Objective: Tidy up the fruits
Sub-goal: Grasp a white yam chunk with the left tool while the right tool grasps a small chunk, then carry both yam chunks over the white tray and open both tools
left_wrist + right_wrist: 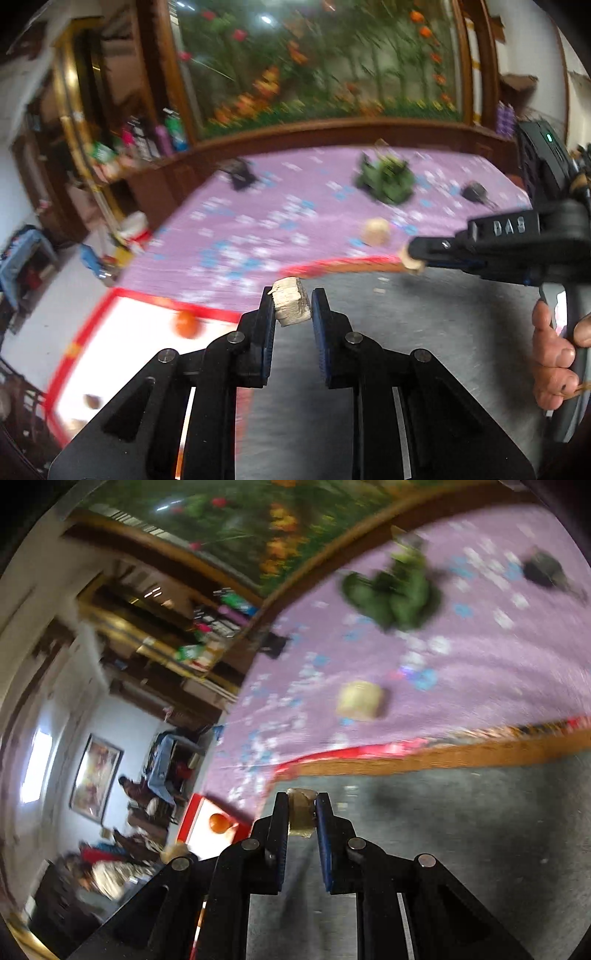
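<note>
My left gripper [293, 309] pinches a pale chunk [290, 307] at lower centre | my right gripper [301, 814] pinches a tan piece [301, 812] | orange fruit [186, 323] lower left in white tray [129, 325]

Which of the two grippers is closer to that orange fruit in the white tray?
Left. The left hand-held gripper hovers just beside the orange at the white tray. The right hand-held gripper is farther off, over the grey surface.

- Left tool [293, 308]: black linkage arms, silver pivot pins, blue finger pads.
- Right tool [301, 812]: identical build; body embossed "DAS", green indicator light.
</note>
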Demonstrator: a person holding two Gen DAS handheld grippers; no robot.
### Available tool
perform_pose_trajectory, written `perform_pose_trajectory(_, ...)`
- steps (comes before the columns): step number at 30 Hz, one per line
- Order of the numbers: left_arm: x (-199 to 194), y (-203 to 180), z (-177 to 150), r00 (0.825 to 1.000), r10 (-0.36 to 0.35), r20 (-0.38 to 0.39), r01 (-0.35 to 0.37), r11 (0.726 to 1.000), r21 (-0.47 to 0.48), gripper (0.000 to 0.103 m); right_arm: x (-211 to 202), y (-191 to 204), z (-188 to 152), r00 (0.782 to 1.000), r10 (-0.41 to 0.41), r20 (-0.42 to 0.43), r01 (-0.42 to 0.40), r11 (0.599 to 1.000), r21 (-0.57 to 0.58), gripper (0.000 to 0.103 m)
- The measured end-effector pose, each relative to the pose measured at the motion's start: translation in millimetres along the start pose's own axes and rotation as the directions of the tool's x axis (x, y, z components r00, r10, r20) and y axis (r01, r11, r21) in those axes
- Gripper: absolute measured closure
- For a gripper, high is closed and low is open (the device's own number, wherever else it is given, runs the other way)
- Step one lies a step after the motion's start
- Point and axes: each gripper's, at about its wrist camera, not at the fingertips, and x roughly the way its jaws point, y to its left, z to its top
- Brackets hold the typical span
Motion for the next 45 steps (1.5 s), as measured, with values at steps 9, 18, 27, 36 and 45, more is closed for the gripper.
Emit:
perform_pose_trajectory(9, -63, 94, -29, 0.989, 0.121, 0.086, -0.111, 0.987, -0.117, 0.084, 28, 92, -63, 0.994, 0.104, -0.017, -0.105, 0.973, -0.207, 0.089)
perform_pose_trajectory(18, -79, 155, -64, 0.983, 0.168, 0.08, -0.144, 0.96, -0.239, 0.085, 48, 193, -144, 0.995, 0.099, 0.018, -0.084, 0.912, -0.401, 0.089)
perform_pose_trajectory(27, -81, 180, -87, 0.982, 0.18, 0.062, -0.154, 0.944, -0.292, 0.085, 62, 219, -180, 0.996, 0.083, 0.018, -0.066, 0.889, -0.453, 0.089)
perform_pose_trajectory(36, -74, 183, -92, 0.984, 0.17, 0.046, -0.149, 0.943, -0.298, 0.085, 71, 221, -191, 0.998, 0.043, 0.035, -0.02, 0.873, -0.487, 0.089)
perform_pose_trajectory(45, -56, 186, -97, 0.989, 0.15, 0.01, -0.14, 0.943, -0.303, 0.085, 91, 215, -194, 1.0, -0.004, 0.029, 0.017, 0.874, -0.486, 0.089)
